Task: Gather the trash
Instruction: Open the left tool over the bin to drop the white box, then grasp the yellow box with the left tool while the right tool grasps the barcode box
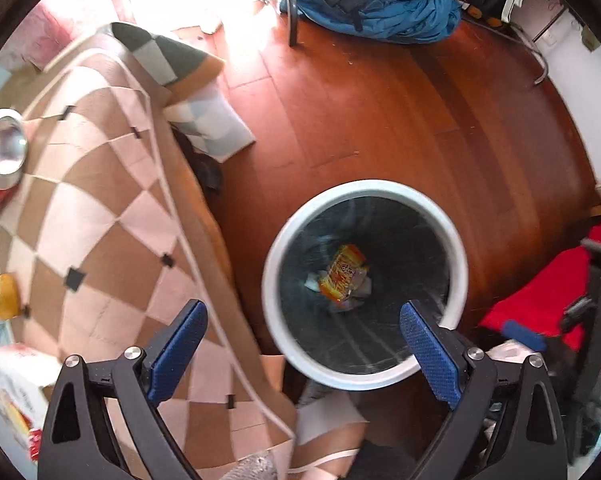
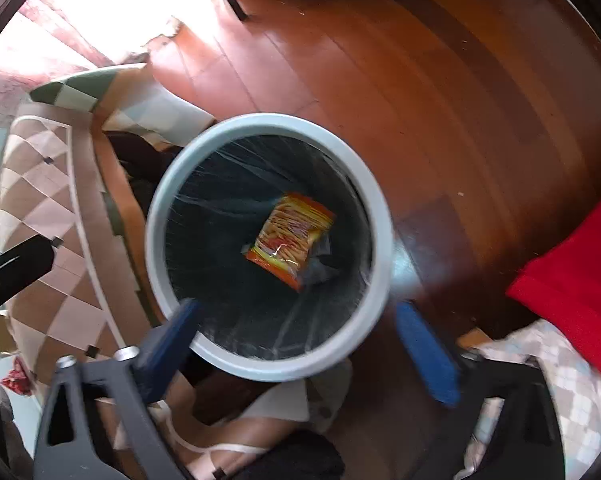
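Your L gripper [image 1: 302, 354] & R gripper [image 2: 296, 344] jaws wide, empty; orange wrapper [image 2: 290, 246] at bottom of lined white bin [image 2: 374, 200].

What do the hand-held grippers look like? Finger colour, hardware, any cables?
The left hand-held gripper and right hand-held gripper match: black angular frames with triangular cutouts, silver round pivot bolts, and blue finger pads, dot-textured on the left. No cables, markings or sleeves visible.

My right gripper [image 2: 296, 320] hangs wide open over the bin [image 2: 374, 196]; 1 orange wrapper [image 2: 290, 236] lies at the bottom on the dark liner [image 2: 208, 216].
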A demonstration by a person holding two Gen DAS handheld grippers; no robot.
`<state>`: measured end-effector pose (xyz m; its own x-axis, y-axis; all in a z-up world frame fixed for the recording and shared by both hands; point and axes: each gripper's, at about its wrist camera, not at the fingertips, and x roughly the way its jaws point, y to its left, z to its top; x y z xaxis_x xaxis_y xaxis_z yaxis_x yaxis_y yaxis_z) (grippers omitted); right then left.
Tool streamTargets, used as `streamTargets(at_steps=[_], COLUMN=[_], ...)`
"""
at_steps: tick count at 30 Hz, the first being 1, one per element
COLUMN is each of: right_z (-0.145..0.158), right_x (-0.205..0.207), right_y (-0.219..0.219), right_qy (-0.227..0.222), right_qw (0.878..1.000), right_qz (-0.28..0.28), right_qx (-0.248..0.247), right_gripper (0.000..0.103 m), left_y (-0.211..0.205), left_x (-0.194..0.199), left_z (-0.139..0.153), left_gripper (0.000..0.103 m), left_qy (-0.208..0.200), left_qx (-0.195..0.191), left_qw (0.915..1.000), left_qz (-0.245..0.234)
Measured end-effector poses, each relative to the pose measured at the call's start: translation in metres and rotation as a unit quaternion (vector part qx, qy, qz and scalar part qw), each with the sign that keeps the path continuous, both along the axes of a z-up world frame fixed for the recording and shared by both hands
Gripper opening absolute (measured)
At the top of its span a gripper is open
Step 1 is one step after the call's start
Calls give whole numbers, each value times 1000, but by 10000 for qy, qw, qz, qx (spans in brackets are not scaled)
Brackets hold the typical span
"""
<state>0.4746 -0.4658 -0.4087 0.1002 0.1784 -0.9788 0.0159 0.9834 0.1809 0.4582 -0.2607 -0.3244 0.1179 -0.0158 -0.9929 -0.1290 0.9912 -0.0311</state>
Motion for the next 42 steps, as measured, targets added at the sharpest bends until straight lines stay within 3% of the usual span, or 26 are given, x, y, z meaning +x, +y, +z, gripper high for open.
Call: streamTargets(at_steps=[6, 12, 30, 38, 42], right_z=[21, 50, 180, 227, 255], right_x=[-13, -30, -108, -146, -162], right_y=[1, -5, -6, 7, 21], right_qy=[-121, -243, -1168, -1480, -1694], right_qw=[9990, 9986, 9928, 9889, 9853], right_qz=[94, 107, 59, 52, 79], right_qx=[-430, -468, -249, -110, 218], right_gripper=[103, 103, 103, 103, 103], left_y=[4, -2, -3, 18, 43], left_x=[-13, -24, -91, -125, -143], left_z=[3, 25, 129, 175, 197], left_gripper=[98, 98, 98, 98, 98], left_qy=[-65, -274, -1086, -1463, -1681], left_qx=[184, 301, 332, 227, 318], left_qw=[9998, 9991, 9935, 9889, 9845], left_qz=[-10, -95, -48, 155, 384])
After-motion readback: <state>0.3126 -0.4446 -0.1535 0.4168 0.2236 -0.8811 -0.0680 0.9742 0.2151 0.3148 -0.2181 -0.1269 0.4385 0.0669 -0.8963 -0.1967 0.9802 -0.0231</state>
